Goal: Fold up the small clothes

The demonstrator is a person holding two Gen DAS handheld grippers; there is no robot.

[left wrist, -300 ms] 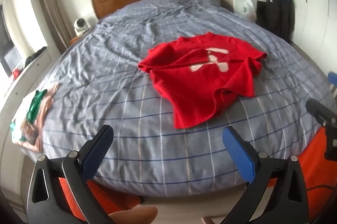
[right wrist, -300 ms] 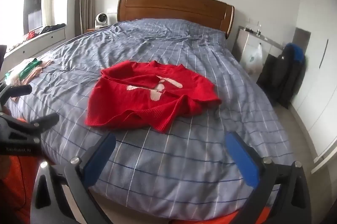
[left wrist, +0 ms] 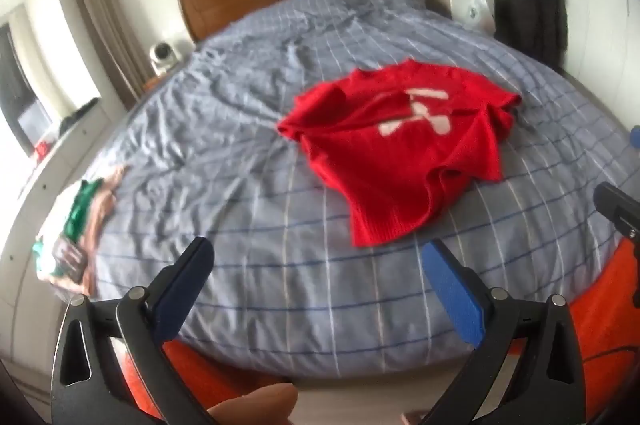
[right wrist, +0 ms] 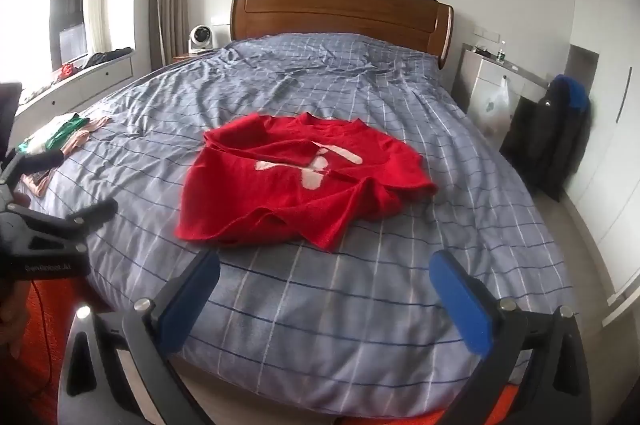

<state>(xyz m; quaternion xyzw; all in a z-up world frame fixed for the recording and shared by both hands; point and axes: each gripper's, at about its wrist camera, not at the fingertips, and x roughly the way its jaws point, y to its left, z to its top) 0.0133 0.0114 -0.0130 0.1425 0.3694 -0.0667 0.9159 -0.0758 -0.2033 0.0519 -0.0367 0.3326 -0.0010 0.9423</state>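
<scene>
A crumpled red T-shirt (left wrist: pixel 400 153) (right wrist: pixel 296 185) with a white logo lies in the middle of the blue checked bed (left wrist: pixel 248 185) (right wrist: pixel 360 305), its hem bunched and a sleeve folded over. My left gripper (left wrist: pixel 318 265) hangs open above the bed's near edge, short of the shirt, nothing between its blue pads. My right gripper (right wrist: pixel 324 277) is open too, just in front of the shirt's lower hem, holding nothing. The left gripper also shows at the left edge of the right wrist view (right wrist: pixel 48 185).
A small pile of green, pink and white clothes (left wrist: pixel 76 225) (right wrist: pixel 60 137) lies at the bed's left edge. A wooden headboard (right wrist: pixel 340 13) stands at the far end. A white cabinet (right wrist: pixel 492 89) and a dark jacket (right wrist: pixel 552 137) are right of the bed.
Both cameras have shifted slightly closer to the bed; the shirt sits a little lower and nearer in both views. Both grippers stay open.
</scene>
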